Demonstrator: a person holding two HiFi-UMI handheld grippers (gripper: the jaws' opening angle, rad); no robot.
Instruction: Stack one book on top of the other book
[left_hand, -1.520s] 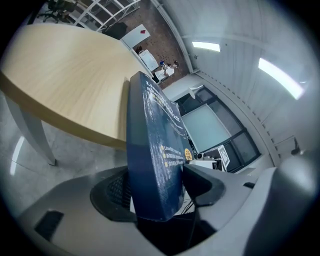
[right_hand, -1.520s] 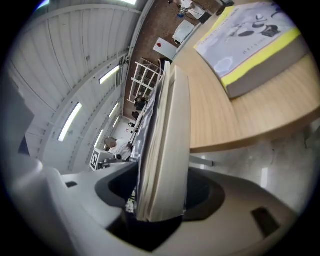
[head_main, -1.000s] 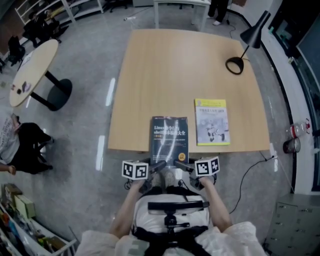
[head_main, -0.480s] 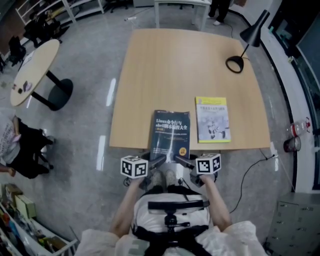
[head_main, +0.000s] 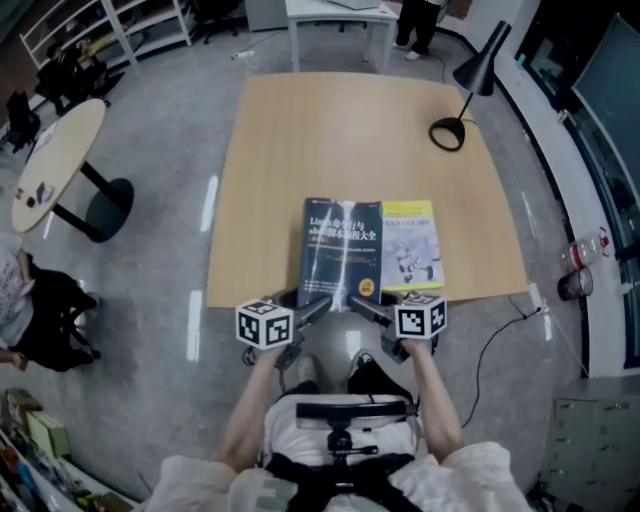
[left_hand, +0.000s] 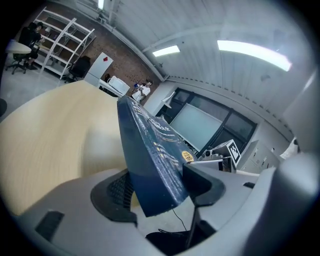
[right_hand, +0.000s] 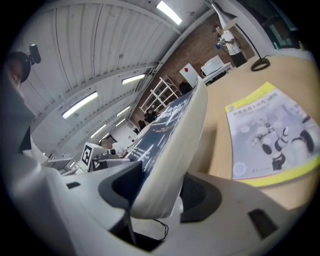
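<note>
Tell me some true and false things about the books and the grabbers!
1. The left gripper and right gripper both clamp the blue book. True.
2. The yellow book lies flat on the table. True.
3. The blue book rests on top of the yellow book. False: it is held up, tilted, beside the yellow book.
4. A black lamp stands on the table's far side. True.
5. The grippers hold the blue book's far end. False: they hold the near end, closest to the person.
</note>
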